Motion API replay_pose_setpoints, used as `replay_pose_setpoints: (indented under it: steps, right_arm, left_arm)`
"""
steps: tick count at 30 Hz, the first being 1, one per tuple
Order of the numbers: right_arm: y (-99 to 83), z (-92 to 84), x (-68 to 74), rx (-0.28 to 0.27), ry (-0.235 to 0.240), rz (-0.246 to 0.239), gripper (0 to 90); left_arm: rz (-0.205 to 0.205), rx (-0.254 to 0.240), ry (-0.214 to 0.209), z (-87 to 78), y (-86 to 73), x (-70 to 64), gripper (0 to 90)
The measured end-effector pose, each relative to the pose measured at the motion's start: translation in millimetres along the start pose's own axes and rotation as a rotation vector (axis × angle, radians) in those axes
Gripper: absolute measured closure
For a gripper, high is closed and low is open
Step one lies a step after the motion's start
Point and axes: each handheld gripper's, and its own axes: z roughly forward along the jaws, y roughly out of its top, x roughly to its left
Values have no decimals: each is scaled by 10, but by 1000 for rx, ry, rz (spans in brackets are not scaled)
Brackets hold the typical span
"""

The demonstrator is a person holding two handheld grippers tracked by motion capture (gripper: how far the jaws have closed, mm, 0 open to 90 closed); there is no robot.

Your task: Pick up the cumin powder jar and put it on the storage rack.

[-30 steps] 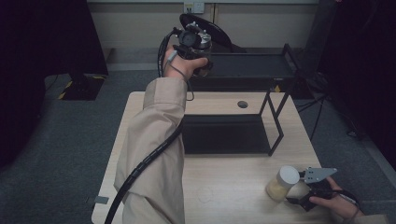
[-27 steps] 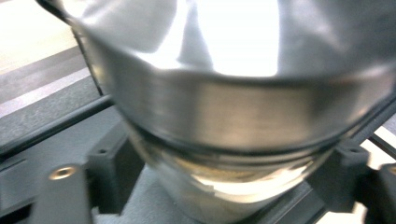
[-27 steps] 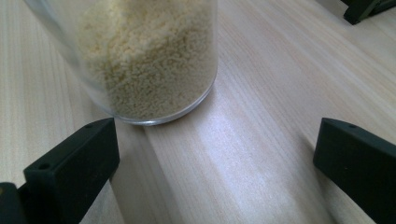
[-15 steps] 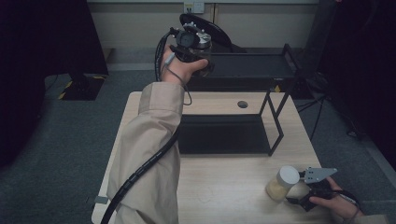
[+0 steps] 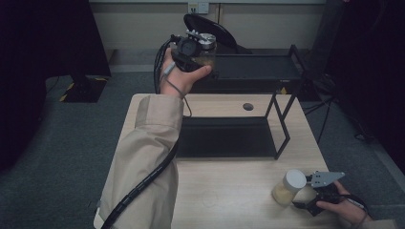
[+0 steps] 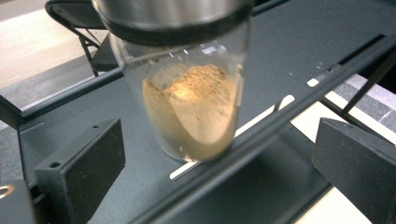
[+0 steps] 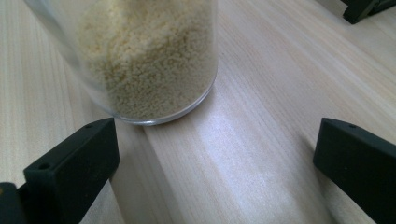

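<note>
The left tongs (image 5: 203, 45) are held out beyond the far edge of the pale wooden tabletop (image 5: 229, 191), over the upper tier of a black metal two-tier shelf rack (image 5: 258, 67) that stands at the tabletop's far side. Their jaws have just been opening and are seen standing wide apart in the left gripper view, one at each lower corner. Between them, but touched by neither, a clear glass jar with a silver metal lid and tan-brown powder inside (image 6: 191, 102) is seen resting on the dark upper tier, near its front rail. In the high view the same jar (image 5: 206, 47) is seen just past the left tongs, at the left end of that tier. The left hand (image 5: 179, 76) and its beige sleeve (image 5: 148, 152) are stretched forward from the near left corner of the tabletop, with a black cable trailing along the arm.

The right tongs (image 5: 305, 191) are held low near the near right corner of the tabletop. Their jaws are also spread apart, as is shown in the right gripper view. A second clear jar with a white lid, filled with pale yellow grains (image 5: 289, 187), is stood on the tabletop just in front of them. In the right gripper view this jar (image 7: 144, 60) is seen ahead of the jaws and toward the left one, not clamped. The right hand (image 5: 344, 207) is seen at the near edge.
</note>
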Motion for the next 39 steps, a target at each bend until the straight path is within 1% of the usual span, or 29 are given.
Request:
replay_pose_setpoints:
  steps: [5,9,11,15,17,19,22,28,30,33,35,39]
  right_arm:
    - [0,0,2,0,-1,0,0]
    - [0,0,3,0,-1,1,0]
    - [0,0,4,0,-1,1,0]
    - [0,0,4,0,-1,1,0]
    - [0,0,4,0,-1,1,0]
    - [0,0,3,0,-1,1,0]
    - [0,-1,3,0,-1,1,0]
    - [0,0,4,0,-1,1,0]
    - [0,0,4,0,-1,2,0]
    - [0,0,4,0,-1,1,0]
    - [0,0,4,0,-1,1,0]
    - [0,0,4,0,-1,1,0]
  left_arm:
    - [3,-3,-9,-34,-78,-24,25]
    - [8,-3,-25,-26,-155,-38,26]
    - [11,-7,-25,-27,-196,-63,28]
    - [15,-8,-48,-31,-261,-62,29]
    - [16,-12,-48,-43,-297,-71,31]
    - [20,-17,-52,-52,-328,-76,31]
    - [40,-16,-54,-65,-367,-107,32]
    - [50,-18,-75,-72,-469,-135,33]
    - [57,-16,-81,-67,-506,-149,33]
    - [58,-20,-95,-46,-578,-164,33]
    - [66,-15,-100,-22,-621,-177,33]
    - [67,-8,-110,47,-721,-183,34]
